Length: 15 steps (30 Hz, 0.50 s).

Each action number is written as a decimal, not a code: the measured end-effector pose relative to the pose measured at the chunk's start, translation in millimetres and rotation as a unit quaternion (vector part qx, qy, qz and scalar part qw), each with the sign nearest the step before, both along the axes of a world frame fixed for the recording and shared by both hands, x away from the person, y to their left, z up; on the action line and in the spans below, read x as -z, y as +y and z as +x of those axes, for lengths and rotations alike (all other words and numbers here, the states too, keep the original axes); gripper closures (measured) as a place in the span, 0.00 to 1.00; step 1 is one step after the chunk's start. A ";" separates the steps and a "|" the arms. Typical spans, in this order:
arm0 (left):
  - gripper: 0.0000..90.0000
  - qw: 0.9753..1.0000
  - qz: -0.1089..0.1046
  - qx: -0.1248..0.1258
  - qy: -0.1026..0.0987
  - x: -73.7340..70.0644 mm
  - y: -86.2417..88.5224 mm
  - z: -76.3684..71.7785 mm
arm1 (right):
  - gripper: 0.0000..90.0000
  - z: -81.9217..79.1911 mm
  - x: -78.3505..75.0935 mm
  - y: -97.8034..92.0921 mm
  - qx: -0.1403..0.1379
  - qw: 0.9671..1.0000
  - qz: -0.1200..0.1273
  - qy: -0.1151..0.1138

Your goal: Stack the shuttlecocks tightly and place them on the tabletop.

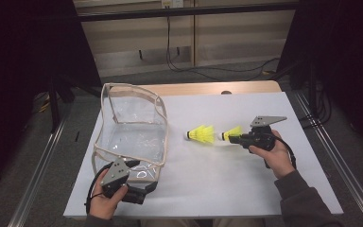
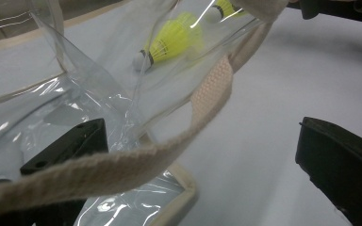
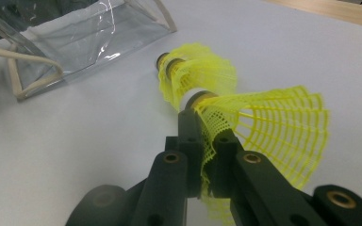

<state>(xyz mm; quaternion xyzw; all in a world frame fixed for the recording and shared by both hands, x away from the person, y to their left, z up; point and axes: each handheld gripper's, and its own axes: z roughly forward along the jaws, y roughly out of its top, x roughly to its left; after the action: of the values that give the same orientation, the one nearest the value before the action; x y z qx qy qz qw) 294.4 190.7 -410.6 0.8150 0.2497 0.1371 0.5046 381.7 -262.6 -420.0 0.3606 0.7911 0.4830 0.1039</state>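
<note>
A clear bag point(image 1: 132, 130) stands open at the table's left; your left gripper point(image 1: 144, 189) spreads apart around its near strap. Your right gripper point(image 1: 231, 138), clamped on one shuttlecock's point(image 1: 230, 133) skirt, sits right of the bag, cork pointing left.

Two yellow mesh shuttlecocks: one point(image 1: 231, 133) pinched, other point(image 1: 201, 134) lying beside.

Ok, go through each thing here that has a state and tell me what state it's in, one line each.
Clear bag: open, standing on the table, nothing seen inside.
Near shuttlecock: skirt pinched in the right gripper.
Far shuttlecock: lying on its side on the table, free.
Left gripper: jaws apart, at the bag's near edge by the strap.
Right gripper: shut on the near shuttlecock.
</note>
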 end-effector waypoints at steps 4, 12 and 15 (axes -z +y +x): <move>0.04 1.000 -0.001 -0.001 0.002 -0.2 -0.3 -0.4 | 0.96 0.8 0.9 1.2 0.000 1.000 -0.002 0.000; 0.04 1.000 0.001 -0.001 0.001 -0.1 -0.4 -0.2 | 0.96 3.3 0.3 3.7 0.000 1.000 -0.001 0.000; 0.04 1.000 0.001 0.000 0.000 -0.1 -0.3 -0.2 | 0.96 5.0 1.4 5.0 0.000 1.000 -0.001 0.000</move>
<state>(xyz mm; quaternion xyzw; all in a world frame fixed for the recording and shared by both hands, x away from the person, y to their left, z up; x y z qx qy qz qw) 294.2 190.4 -410.5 0.8155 0.2501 0.1371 0.5036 386.7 -257.7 -421.4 0.3608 0.7916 0.4819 0.1043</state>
